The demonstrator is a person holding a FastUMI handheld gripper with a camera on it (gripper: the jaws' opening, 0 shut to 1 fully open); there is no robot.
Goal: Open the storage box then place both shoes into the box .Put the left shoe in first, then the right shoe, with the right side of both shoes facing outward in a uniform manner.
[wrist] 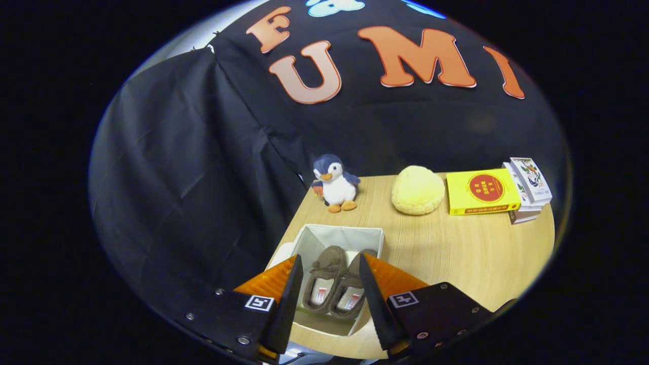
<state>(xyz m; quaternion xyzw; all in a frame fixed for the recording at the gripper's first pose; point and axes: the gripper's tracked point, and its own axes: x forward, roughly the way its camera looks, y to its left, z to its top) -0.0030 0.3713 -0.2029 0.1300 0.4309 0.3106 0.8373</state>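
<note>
Fingers point(328, 271) apart above shoes point(334, 284) in box point(340, 236), penguin point(334, 183), books point(499, 190) beyond

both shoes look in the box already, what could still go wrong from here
1. The open gripper hangs right over the two shoes in the box; dropping could catch a shoe and tip it out of line.
2. The box sits near the table edge, so a nudge might push it off.
3. The toy penguin stands just beyond the box; a forward sweep could topple it.

Staged recording booth, not real home: black cloth wall point(203, 167) behind wooden tabletop point(456, 253); toy penguin point(335, 183) and books point(507, 191) along far edge as props.
</note>
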